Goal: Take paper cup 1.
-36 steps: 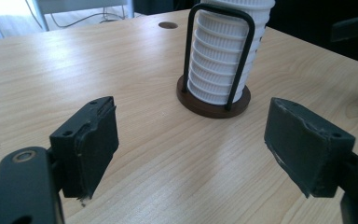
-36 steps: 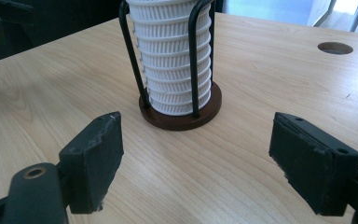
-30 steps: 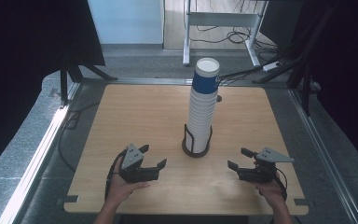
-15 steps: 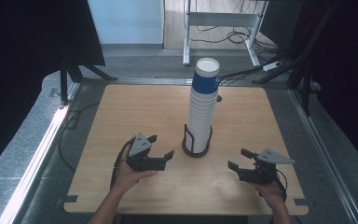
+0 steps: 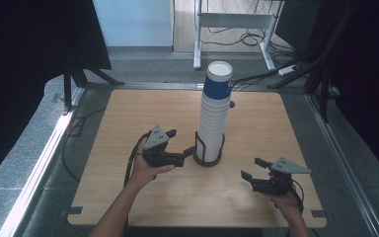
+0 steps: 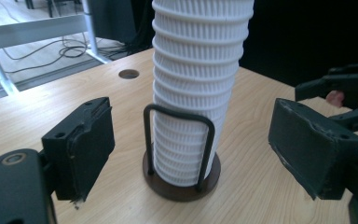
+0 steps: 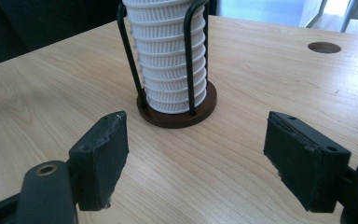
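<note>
The stack of cups (image 5: 213, 113) stands in its wire holder (image 5: 208, 150) mid-counter (image 5: 128, 123), the left tool (image 5: 181, 145) released just beside it, jaws just widening, the right tool (image 5: 252, 168) released, narrowing, well apart.

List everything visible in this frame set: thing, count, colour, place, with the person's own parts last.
Cup stack: one tall stack, white ribbed cups, top one with a blue band; mid-table, standing in the holder.
Holder: one, dark round base with black wire loops; mid-table.
Table: one, light wood, with a round hole at the far side.
Left gripper: one, black, jaws open, empty, just left of the holder.
Right gripper: one, black, jaws open, empty, near right edge.
Hands: two, one holding each gripper.
</note>
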A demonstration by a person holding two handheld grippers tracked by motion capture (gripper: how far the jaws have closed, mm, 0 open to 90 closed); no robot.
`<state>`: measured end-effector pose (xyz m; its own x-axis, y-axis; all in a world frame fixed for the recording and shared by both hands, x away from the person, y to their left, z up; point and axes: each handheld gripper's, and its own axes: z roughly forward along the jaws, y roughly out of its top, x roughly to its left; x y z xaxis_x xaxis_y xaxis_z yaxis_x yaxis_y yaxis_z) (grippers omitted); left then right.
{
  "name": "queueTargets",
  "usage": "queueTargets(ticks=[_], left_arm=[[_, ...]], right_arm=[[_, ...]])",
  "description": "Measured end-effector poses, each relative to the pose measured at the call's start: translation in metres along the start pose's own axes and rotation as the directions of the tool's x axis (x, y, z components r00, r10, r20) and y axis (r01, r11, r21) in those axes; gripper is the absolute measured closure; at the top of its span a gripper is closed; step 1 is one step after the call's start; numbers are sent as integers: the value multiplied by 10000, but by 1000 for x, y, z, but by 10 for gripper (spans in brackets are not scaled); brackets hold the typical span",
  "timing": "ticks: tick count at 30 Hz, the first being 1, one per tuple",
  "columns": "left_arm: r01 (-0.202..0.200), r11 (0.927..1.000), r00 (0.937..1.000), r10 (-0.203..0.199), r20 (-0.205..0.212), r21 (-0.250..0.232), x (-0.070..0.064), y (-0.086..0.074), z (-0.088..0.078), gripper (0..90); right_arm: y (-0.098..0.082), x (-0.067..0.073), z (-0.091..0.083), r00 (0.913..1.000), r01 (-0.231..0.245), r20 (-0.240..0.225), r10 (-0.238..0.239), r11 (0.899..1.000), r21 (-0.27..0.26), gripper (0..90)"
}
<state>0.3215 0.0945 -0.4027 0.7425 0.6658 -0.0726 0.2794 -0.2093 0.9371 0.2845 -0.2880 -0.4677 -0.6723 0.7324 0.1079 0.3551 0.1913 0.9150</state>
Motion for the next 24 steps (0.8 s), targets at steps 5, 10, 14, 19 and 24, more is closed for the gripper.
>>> queueTargets(ticks=[5,10,14,19,24], left_arm=[[-18,9999,9998,15,220,156,2,9,9,146],[-8,10000,9965,5,838,38,5,16,17,146],[-174,9998,9969,170,769,42,4,22,24,146],[-255,9996,9965,242,795,154,3,28,36,143],[-222,9996,9966,209,799,159,6,33,44,130]], right_arm=[[-1,-2,1,10000,2,92,-3,9999,107,225],[-1,-1,1,10000,80,55,-81,9999,104,225],[-1,-1,1,10000,54,74,-55,9999,115,228],[-3,-1,2,9999,128,-47,-128,9999,116,229],[-3,2,4,9997,213,-119,-211,9996,159,228]])
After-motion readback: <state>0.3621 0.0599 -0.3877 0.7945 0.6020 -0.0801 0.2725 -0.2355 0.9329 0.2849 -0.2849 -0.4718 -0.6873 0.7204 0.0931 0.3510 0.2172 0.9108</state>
